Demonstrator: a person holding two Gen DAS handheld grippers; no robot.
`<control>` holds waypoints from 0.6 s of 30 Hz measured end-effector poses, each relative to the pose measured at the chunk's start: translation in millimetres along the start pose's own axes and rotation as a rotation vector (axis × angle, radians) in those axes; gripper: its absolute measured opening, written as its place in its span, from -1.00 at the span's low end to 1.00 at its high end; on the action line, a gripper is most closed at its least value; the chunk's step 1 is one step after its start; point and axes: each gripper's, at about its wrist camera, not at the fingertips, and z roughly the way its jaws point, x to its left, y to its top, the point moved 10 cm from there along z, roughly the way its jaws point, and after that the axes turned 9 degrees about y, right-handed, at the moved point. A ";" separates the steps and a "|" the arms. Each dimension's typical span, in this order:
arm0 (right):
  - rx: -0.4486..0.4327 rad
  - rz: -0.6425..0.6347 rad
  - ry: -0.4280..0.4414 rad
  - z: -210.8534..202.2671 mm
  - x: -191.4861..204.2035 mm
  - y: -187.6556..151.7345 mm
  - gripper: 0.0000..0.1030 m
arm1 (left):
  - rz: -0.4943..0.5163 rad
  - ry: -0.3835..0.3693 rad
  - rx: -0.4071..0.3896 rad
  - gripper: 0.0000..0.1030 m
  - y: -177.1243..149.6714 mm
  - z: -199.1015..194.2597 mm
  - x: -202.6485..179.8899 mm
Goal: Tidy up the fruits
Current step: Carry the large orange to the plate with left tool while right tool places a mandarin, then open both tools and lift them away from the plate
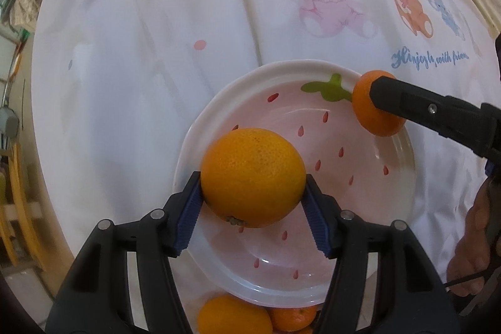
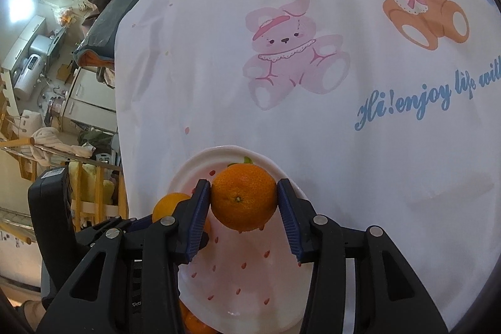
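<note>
My left gripper (image 1: 253,187) is shut on a large orange (image 1: 253,177) and holds it above the near left part of a pink strawberry-patterned plate (image 1: 219,102). My right gripper (image 2: 244,202) is shut on a small tangerine (image 2: 244,196) above the same plate (image 2: 194,171). In the left wrist view the tangerine (image 1: 366,111) and the right gripper's finger (image 1: 407,102) hang over the plate's far right rim. In the right wrist view the large orange (image 2: 167,205) shows at the left, behind my finger.
More oranges (image 1: 235,318) lie just below the plate's near edge, also in the right wrist view (image 2: 194,321). The plate rests on a white cloth (image 1: 156,52) printed with bears. The table edge drops off at the left, with furniture and clutter (image 2: 47,83) beyond.
</note>
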 end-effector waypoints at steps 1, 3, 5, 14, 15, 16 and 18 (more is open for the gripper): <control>-0.003 0.009 0.007 0.2 0.2 0.7 -0.06 | -0.010 -0.014 0.005 0.19 -0.5 -0.6 0.5; -0.014 0.023 0.036 -2.4 2.6 2.2 0.10 | -0.020 -0.030 -0.011 0.45 1.5 -5.2 0.2; -0.031 0.013 0.029 -6.5 3.2 4.9 0.26 | -0.010 -0.015 -0.055 0.59 6.1 -13.3 0.8; -0.057 0.021 0.013 -16.1 0.0 9.9 0.26 | -0.029 -0.018 -0.057 0.60 7.1 -15.6 5.3; -0.057 0.021 0.013 -16.1 0.7 10.0 0.26 | -0.030 -0.017 -0.063 0.61 7.8 -17.3 6.2; -0.055 0.019 0.013 -15.9 1.3 9.7 0.26 | -0.030 -0.017 -0.068 0.60 7.2 -19.3 4.6; -0.053 0.009 0.006 -16.1 1.5 10.3 0.26 | -0.031 -0.016 -0.076 0.60 4.7 -23.2 6.7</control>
